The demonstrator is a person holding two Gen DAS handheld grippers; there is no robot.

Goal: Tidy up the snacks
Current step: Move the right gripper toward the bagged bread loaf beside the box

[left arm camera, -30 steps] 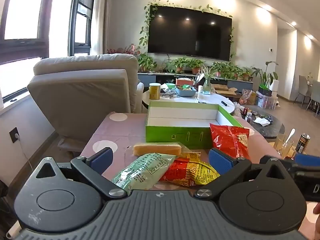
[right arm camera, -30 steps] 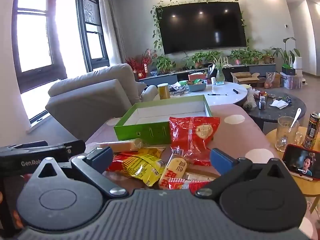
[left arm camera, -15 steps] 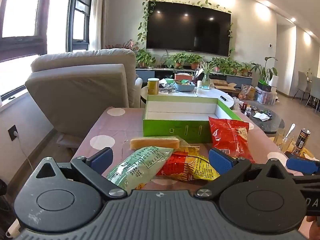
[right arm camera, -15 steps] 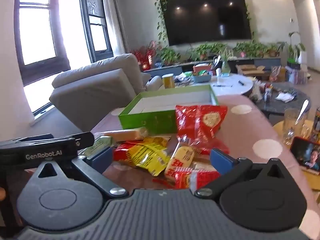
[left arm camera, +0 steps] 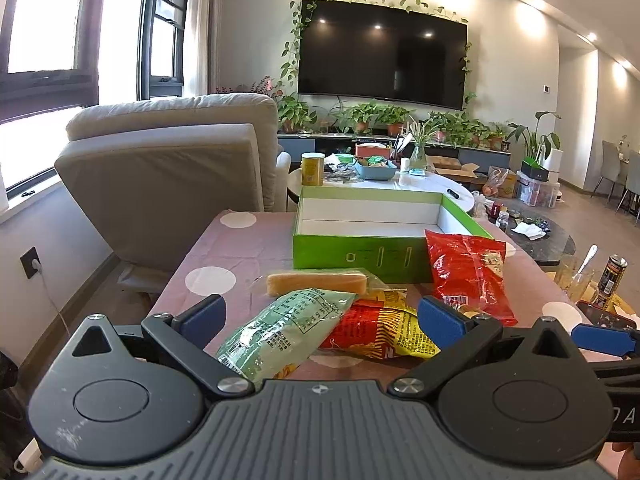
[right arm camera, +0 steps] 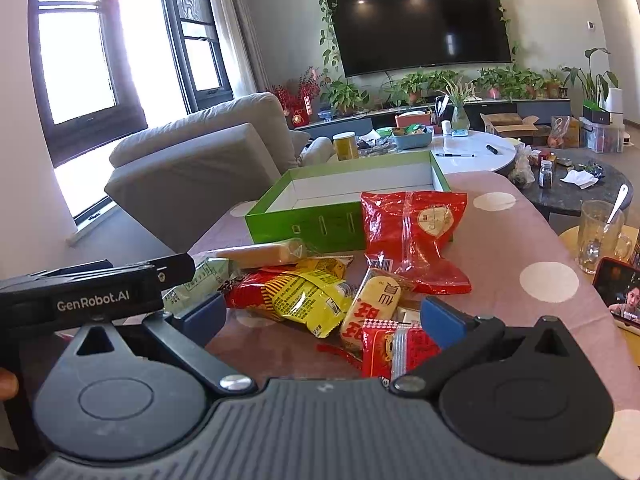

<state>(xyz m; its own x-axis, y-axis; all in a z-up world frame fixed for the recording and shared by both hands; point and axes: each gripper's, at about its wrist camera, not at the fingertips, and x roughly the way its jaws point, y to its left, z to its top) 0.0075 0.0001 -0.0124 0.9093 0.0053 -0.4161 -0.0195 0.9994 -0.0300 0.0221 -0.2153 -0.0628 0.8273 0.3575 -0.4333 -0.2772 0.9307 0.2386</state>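
From your left wrist view, your left gripper hangs low over the near edge of the table with its jaws spread wide and nothing between the pads. A green bag lies right in that gap, overlapping a red-yellow bag. Behind them sits a pale bar, and a red bag leans against the front wall of the green box, which holds no snacks.

From your right wrist view, your right gripper is also spread wide and holds nothing. Between its fingers lie a cream pack and a small red pack, touching each other. The red-yellow bag sits just left of them, the red bag beyond, against the box. A phone rests at the far right.
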